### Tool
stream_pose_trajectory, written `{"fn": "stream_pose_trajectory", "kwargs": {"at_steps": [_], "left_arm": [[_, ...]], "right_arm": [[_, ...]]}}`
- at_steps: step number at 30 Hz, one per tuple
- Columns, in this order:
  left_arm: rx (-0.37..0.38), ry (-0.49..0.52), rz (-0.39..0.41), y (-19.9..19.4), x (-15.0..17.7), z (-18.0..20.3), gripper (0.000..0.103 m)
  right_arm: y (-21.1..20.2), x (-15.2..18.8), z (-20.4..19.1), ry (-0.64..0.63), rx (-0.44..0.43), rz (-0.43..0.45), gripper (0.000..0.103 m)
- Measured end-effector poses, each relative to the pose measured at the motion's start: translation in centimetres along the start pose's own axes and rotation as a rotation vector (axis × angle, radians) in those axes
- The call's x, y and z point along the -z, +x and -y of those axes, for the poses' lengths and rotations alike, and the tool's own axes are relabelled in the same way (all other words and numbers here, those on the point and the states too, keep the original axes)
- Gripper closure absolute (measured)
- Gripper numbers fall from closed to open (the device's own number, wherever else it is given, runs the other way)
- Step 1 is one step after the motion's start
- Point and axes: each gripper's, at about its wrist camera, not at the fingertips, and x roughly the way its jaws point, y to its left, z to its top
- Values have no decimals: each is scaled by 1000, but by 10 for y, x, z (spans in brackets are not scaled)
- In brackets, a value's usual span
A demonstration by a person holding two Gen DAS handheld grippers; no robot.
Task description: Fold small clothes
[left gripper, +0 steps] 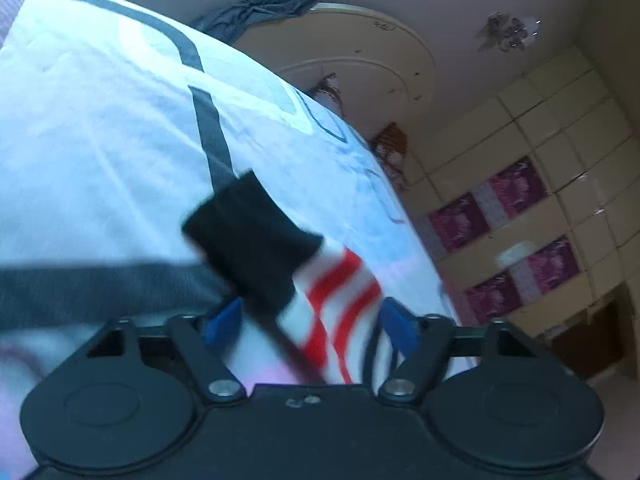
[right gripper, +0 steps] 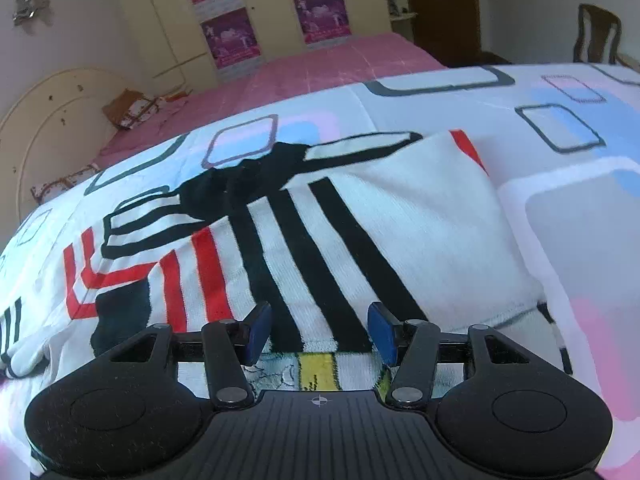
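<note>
Blue-padded, the left gripper (left gripper: 310, 320) stands spread apart, grasping nothing; a black-cuffed sock (left gripper: 256, 236) with red stripes lies blurred between and ahead of its fingers on the patterned bed cover (left gripper: 100, 128). From the right wrist, the right gripper (right gripper: 320, 330) is likewise released, hovering over white socks (right gripper: 320, 216) with black stripes piled mid-bed.

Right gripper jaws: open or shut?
Open. In the right wrist view the right gripper shows its blue pads well apart, nothing clamped between them, above the black-striped white garment on the bed.
</note>
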Motion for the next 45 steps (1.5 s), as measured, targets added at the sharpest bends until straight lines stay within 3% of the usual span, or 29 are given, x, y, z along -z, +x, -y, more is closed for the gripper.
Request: {"fn": "stream_pose_trajectory", "kwargs": {"at_steps": [2, 3, 4, 6, 10, 15, 21, 23, 26, 27, 28, 29, 30, 31, 33, 35, 36, 39, 42, 45], "left_arm": [[-49, 20, -8, 10, -7, 1, 77], [-62, 33, -42, 18, -10, 2, 98], [-55, 34, -69, 22, -11, 4, 98], [29, 96, -41, 13, -7, 25, 98], [185, 294, -79, -5, 33, 98, 98], [369, 475, -273, 1, 130, 199, 98], [450, 741, -421, 3, 256, 282, 98], [434, 836, -481, 12, 298, 299, 98], [434, 889, -593, 33, 344, 305, 93], [426, 906, -634, 39, 357, 304, 73], [433, 915, -638, 39, 364, 303, 60], [455, 920, -607, 24, 369, 297, 52], [460, 930, -590, 11, 368, 294, 30], [464, 945, -568, 0, 363, 292, 20], [467, 989, -495, -18, 343, 287, 23], [412, 1021, -455, -34, 317, 267, 30], [379, 1032, -424, -38, 304, 255, 34], [207, 1086, -320, -43, 257, 213, 50], [49, 1087, -305, -23, 223, 184, 51], [46, 1056, -305, -2, 210, 174, 55]], "right_arm": [[-1, 2, 0, -1, -1, 0, 49], [-1, 3, -1, -9, -5, -2, 49], [-1, 4, -1, -16, -12, -2, 51], [0, 3, -1, -25, -26, -12, 88], [-2, -1, 8, 6, -37, -2, 88], [-12, -5, 21, 30, -52, 13, 88], [-34, -8, 49, 66, -61, 37, 88], [-41, -9, 59, 75, -65, 40, 88], [-50, -7, 75, 101, -75, 47, 88], [-53, -7, 80, 107, -84, 48, 87], [-55, -7, 82, 102, -65, 48, 79], [-58, -7, 83, 91, -36, 55, 36], [-64, -6, 82, 74, -22, 92, 14], [-70, -5, 82, 47, -53, 131, 14], [-70, -8, 81, 40, -113, 106, 18], [-63, -11, 77, 67, -174, 72, 37], [-58, -12, 75, 91, -212, 50, 42], [-38, -13, 60, 142, -307, -16, 43], [-17, -13, 27, 64, -312, -62, 42], [0, -13, -3, -41, -280, -58, 43]]}}
